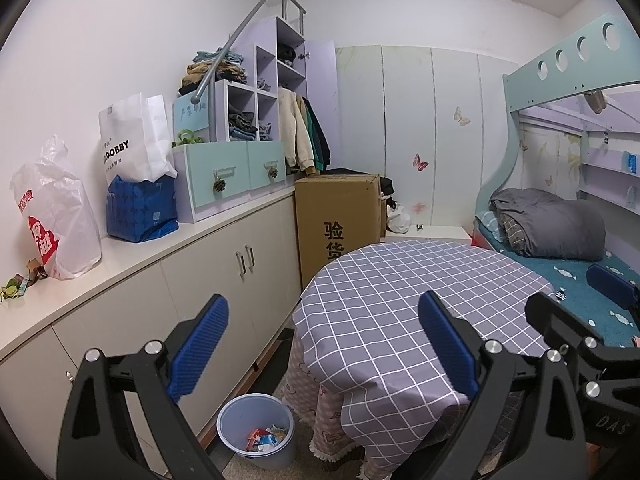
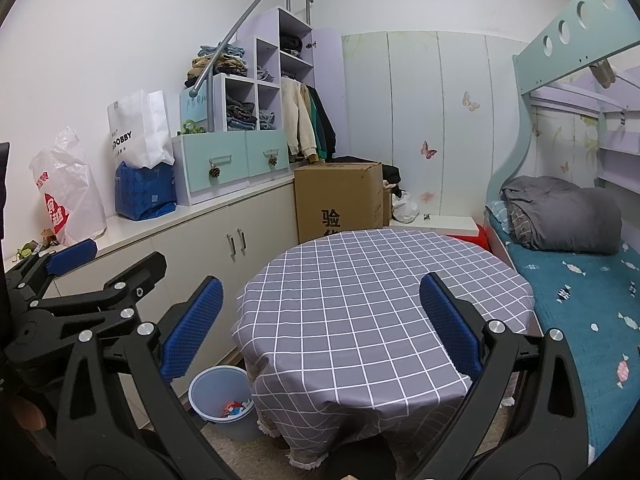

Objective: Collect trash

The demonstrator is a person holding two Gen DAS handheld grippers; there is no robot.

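Both claws wide and empty above the checked surface (image 2: 376,304); nothing held.
Left claw (image 1: 324,344), right claw (image 2: 320,324): wrappers already lie in the bin (image 1: 256,428); leftover scraps are best sought before any closing.

Left tongs (image 1: 324,344) and right tongs (image 2: 320,324) gape, empty.

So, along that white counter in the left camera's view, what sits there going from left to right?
Small scraps → red-and-white plastic bag → blue bag under a white paper bag → teal drawers.

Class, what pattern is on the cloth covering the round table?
The tablecloth is grey with a white grid check, shown best in the right wrist view.
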